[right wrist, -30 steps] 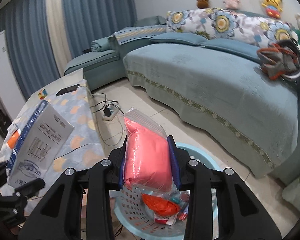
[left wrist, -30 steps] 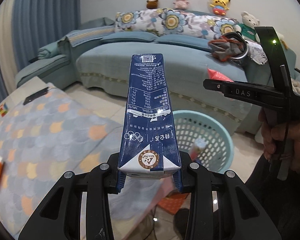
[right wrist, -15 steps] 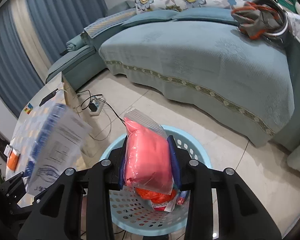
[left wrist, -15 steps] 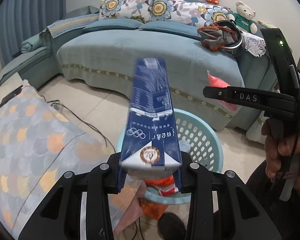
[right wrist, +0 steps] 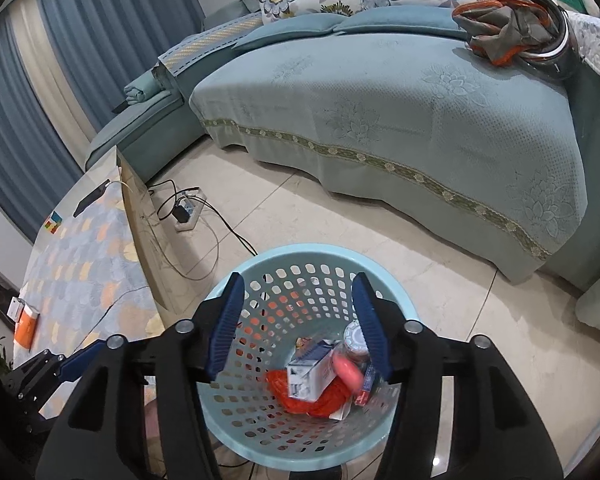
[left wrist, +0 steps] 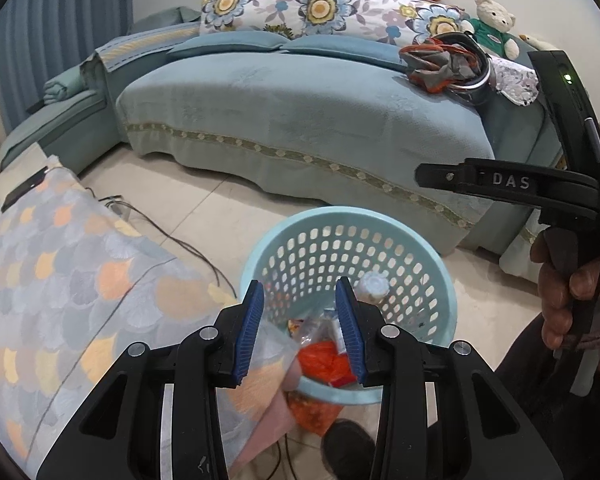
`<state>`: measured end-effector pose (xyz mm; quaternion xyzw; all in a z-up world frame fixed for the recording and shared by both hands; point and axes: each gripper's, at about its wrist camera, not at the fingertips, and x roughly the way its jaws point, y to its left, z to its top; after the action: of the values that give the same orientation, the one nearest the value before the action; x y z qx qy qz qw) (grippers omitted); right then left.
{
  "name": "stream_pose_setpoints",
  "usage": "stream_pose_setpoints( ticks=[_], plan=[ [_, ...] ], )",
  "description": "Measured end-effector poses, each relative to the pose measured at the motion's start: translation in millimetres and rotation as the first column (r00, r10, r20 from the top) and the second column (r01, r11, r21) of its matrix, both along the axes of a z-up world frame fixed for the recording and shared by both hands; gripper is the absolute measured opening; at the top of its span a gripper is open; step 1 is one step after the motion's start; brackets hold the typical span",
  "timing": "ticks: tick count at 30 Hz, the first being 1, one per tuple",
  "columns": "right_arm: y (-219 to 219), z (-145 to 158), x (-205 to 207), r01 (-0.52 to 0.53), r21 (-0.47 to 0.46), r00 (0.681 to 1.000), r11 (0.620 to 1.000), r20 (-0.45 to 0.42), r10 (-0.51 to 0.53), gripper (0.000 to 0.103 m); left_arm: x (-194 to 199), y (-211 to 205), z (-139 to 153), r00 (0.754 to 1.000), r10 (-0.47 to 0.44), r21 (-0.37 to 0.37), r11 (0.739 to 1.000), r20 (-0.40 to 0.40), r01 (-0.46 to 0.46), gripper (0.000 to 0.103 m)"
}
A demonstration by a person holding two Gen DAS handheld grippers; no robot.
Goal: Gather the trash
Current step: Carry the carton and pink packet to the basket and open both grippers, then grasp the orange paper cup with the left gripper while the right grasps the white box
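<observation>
Trash [right wrist: 320, 376] (milk carton, pink bag, orange wrapper) lies inside the blue basket [right wrist: 260, 268] on the floor; your right claw [right wrist: 300, 320] has just been opening, released and empty, and your left claw [left wrist: 300, 328] hangs released too.

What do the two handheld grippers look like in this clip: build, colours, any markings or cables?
Both grippers, left and right, are black plastic with silver pivot screws and ribbed blue pads. Seen from the left wrist view, the right one bears white "DAS" lettering, a green light and a thin black cable.
</observation>
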<state>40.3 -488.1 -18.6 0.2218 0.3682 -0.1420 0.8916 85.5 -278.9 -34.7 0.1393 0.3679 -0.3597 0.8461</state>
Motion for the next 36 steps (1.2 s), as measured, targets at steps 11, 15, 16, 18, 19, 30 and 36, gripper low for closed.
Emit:
stream_pose_setpoints(
  ticks=[11, 15, 16, 18, 19, 30, 36],
  plan=[
    [21.1, 4.7, 12.4, -0.059, -0.012, 0.998, 0.998, -0.001, 0.059, 0.055, 17.4, 80.2, 6.2, 0.965, 0.109, 0.236, 0.957, 0.239, -0.166, 0.056],
    [39.7, 6.2, 20.1, -0.102, -0.032, 0.995, 0.994, -0.005, 0.102, 0.056, 47.9, 154.2, 22.6, 0.915, 0.227, 0.296, 0.896, 0.333, -0.331, 0.068],
    [45.6, 7.0, 22.6, -0.114, -0.036, 0.993, 0.993, -0.004, 0.114, 0.056, 56.1, 169.2, 26.0, 0.903, 0.261, 0.305, 0.878, 0.341, -0.369, 0.07],
    [56.6, 8.5, 27.0, -0.133, -0.043, 0.991, 0.99, -0.004, 0.133, 0.056, 84.3, 215.3, 30.2, 0.857, 0.388, 0.342, 0.798, 0.338, -0.496, 0.074],
    [62.2, 9.2, 29.7, -0.144, -0.048, 0.99, 0.988, -0.004, 0.144, 0.056, 94.5, 232.1, 31.7, 0.833, 0.443, 0.347, 0.764, 0.333, -0.544, 0.074],
    [168.8, 8.5, 73.4, -0.334, -0.1, 0.942, 0.937, -0.047, 0.331, 0.058, 169.4, 423.3, 11.8, 0.647, 0.762, 0.249, 0.622, 0.026, -0.743, 0.074],
    [226.9, 1.9, 87.6, -0.438, -0.133, 0.899, 0.889, -0.085, 0.43, 0.058, 185.0, 440.8, -18.5, 0.74, 0.671, 0.271, 0.721, -0.043, -0.638, 0.075]
  ],
)
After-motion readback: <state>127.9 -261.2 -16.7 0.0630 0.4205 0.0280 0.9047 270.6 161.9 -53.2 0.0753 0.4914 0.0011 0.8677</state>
